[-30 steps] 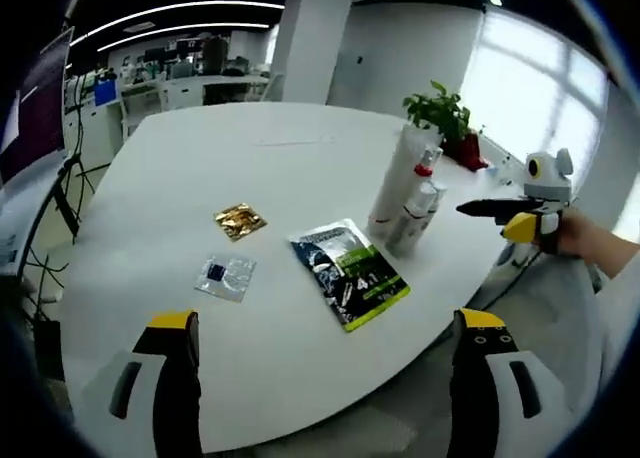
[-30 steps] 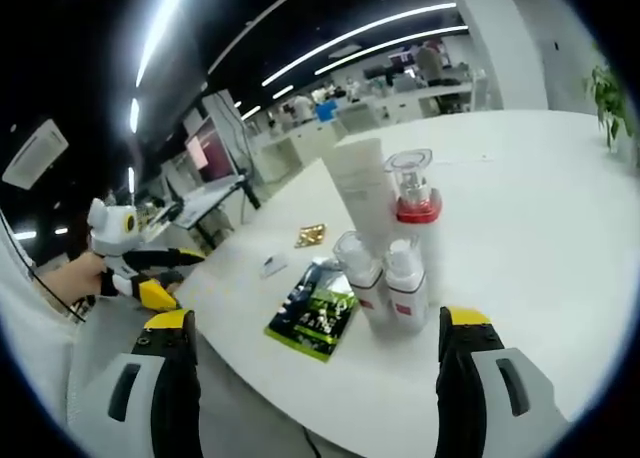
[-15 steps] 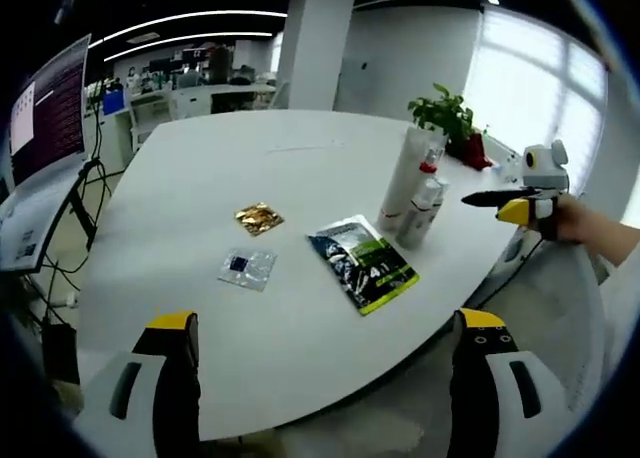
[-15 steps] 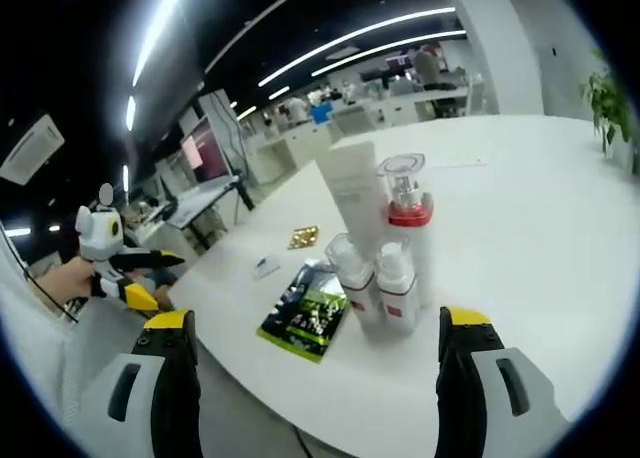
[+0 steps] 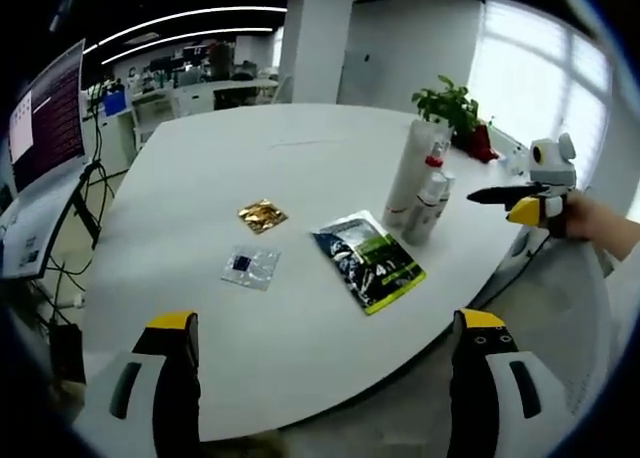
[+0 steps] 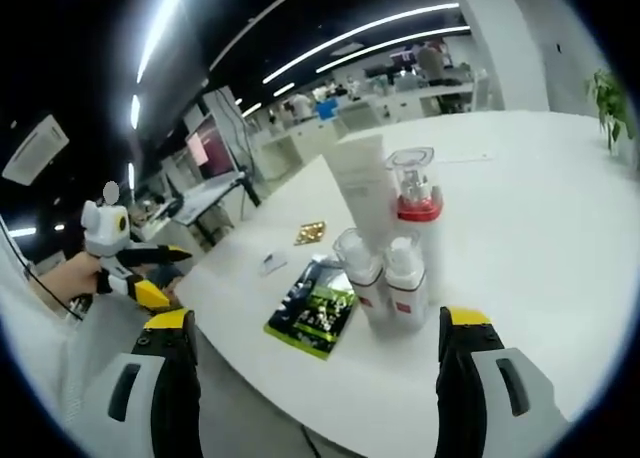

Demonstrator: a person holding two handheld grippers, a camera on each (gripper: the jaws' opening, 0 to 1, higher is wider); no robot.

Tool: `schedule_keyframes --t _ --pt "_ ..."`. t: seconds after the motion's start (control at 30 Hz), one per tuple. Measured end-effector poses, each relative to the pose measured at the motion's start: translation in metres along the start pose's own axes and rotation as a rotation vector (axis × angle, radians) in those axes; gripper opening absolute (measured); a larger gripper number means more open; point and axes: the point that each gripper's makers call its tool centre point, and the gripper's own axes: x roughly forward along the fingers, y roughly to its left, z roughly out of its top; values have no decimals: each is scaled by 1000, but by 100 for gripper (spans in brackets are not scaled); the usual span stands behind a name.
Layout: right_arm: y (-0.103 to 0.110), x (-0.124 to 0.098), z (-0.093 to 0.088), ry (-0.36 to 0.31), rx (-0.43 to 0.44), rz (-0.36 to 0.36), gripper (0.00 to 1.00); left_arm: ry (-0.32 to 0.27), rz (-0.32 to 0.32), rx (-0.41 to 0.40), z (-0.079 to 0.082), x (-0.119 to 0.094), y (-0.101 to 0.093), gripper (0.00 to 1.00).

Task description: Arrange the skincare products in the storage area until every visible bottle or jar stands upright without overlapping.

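Several skincare containers stand upright in a tight cluster on the white table: a tall white tube, a clear-capped pump bottle with a red collar, and two small white bottles. In the left gripper view the cluster is at the far right of the table. A green sachet, a gold sachet and a clear sachet lie flat nearby. My left gripper is open, off the table's near edge. My right gripper is open, short of the bottles.
A potted plant and a red object stand behind the cluster. A monitor and cables are to the left of the table. The right gripper shows past the table's right edge, the left gripper in a hand off its near corner.
The left view has pulled back from the table and the right view has shifted slightly. The bottles and sachets stay where they were. Both grippers remain open.
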Motion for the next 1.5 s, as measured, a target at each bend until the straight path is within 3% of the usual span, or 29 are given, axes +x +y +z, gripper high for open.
schedule_keyframes --t 0.2,0.57,0.77,1.17,1.3,1.5 --pt "6 2 -4 26 -6 22 99 35 3 5 -5 4 -1 99" --pt "0 -2 0 -8 66 18 99 118 21 76 -5 22 14 99" --pt "6 1 -2 11 28 37 99 175 21 122 -9 45 30 95" --pt "5 1 -4 15 52 41 99 280 13 173 -13 87 53 86" --pt "3 2 -5 20 55 36 99 287 10 165 -10 103 72 79" --pt "3 2 -7 25 63 32 99 251 -16 165 3 115 86 70"
